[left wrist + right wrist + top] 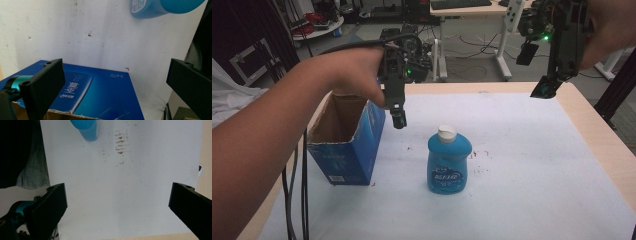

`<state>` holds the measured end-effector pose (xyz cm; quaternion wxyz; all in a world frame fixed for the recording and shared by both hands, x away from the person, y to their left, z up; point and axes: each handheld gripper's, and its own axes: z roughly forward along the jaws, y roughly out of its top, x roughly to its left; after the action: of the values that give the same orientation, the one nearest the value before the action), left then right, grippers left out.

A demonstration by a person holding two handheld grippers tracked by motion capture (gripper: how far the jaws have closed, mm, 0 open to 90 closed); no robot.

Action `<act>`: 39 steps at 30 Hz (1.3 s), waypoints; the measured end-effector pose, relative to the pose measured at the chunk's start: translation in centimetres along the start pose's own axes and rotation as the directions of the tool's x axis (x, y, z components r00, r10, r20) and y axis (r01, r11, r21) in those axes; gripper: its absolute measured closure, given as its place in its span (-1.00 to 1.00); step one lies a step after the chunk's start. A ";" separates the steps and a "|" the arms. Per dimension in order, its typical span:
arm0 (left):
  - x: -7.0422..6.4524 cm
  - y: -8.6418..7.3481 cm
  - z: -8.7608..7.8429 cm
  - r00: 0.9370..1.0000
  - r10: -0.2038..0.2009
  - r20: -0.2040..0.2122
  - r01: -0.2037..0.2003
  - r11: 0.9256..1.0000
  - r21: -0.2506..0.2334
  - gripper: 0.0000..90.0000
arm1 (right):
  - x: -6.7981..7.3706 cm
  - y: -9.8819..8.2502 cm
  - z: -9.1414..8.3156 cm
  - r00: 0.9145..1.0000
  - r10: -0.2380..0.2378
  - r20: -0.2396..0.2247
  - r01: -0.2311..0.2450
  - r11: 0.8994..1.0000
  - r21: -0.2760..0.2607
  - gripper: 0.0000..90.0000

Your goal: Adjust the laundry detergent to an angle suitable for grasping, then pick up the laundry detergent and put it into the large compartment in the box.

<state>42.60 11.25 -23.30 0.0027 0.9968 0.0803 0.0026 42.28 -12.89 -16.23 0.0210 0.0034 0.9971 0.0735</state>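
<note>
Blue plastic bottle with white cap [449,161] stands upright on white-covered table [537,165], just beside open blue cardboard box [348,142]. Left tool [398,119] above box edge, jaws apart, empty. Right tool [543,89] high above far right of table, jaws apart, empty.

Wooden bench [597,135] under a white sheet [532,165], beyond it grey floor [472,65] strewn with cables [472,52], white desk [499,30] behind, round table [319,27] far left, dim light.
</note>
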 end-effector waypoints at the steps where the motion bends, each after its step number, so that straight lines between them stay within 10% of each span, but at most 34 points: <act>1: -0.1 0.1 0.0 1.000 0.001 0.003 -0.001 1.000 -0.001 -0.96 | 0.1 -0.1 0.0 1.000 0.006 0.002 -0.006 1.000 0.004 -0.98; 19: 0.0 -0.2 -0.2 1.000 0.013 0.008 -0.012 1.000 -0.011 -0.96 | 0.4 -0.6 -0.1 1.000 0.020 0.004 -0.021 1.000 0.013 -0.98; 39: -2.8 0.9 -1.3 0.992 0.115 0.048 -0.106 0.983 -0.150 -0.96 | 0.9 -0.3 -0.3 1.000 0.013 0.017 -0.014 1.000 0.007 -0.98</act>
<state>40.01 9.94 -21.99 0.0786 0.9964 0.0244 -0.0193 41.37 -13.26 -15.98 0.0291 0.0108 0.9971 0.0699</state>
